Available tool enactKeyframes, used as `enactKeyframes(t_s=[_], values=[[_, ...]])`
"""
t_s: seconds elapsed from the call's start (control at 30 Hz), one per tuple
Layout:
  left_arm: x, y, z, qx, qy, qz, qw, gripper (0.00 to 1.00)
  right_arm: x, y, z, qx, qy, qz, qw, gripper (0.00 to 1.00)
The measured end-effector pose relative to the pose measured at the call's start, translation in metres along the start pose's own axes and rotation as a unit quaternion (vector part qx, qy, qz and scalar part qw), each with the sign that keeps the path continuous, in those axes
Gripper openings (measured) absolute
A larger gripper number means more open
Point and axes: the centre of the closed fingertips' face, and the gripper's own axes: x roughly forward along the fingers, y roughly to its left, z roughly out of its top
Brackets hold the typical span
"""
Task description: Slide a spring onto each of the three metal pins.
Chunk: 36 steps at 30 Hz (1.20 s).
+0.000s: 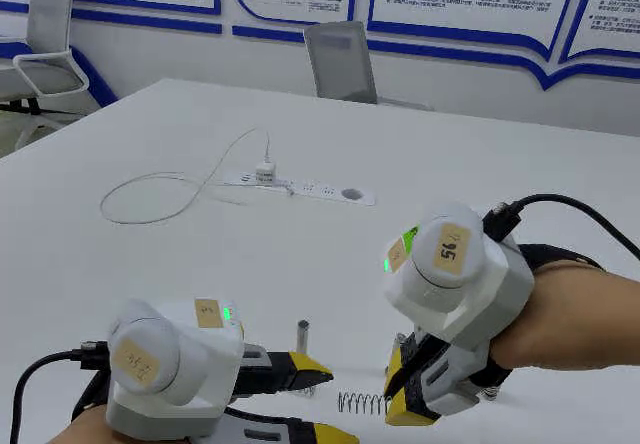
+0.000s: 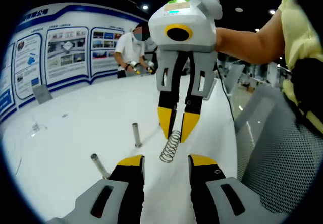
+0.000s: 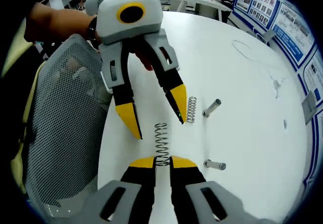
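A: How far along are we?

B: Nothing threaded yet. On my right gripper the jaws clamp one spring by its end, and the left gripper has its jaws released. A second spring lies on the bench beside one bare metal pin; the other pin is bare too

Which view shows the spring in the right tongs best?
Right gripper view: the spring shows full length, one end pinched in the right tongs. Left gripper view shows it slanted; head view, small and low.

Power strip on white table, chair beyond.
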Motion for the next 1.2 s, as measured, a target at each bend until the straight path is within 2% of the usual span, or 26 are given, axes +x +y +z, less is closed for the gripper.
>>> enactKeyframes(t_s=[0.57,1.0,1.2], values=[[0.003,-0.008,0.005,0.015,-0.009,-0.015,0.9997,0.14,-0.003,0.004,0.004,-0.023,-0.002,0.004,0.9997,0.12],[0.002,-0.011,0.008,0.011,-0.02,-0.025,0.9994,0.11,-0.005,0.005,0.003,-0.022,-0.009,0.004,0.9997,0.12],[-0.001,-0.011,0.013,0.0,-0.032,-0.031,0.999,0.1,-0.001,0.004,-0.001,-0.017,-0.008,0.006,0.9998,0.14]])
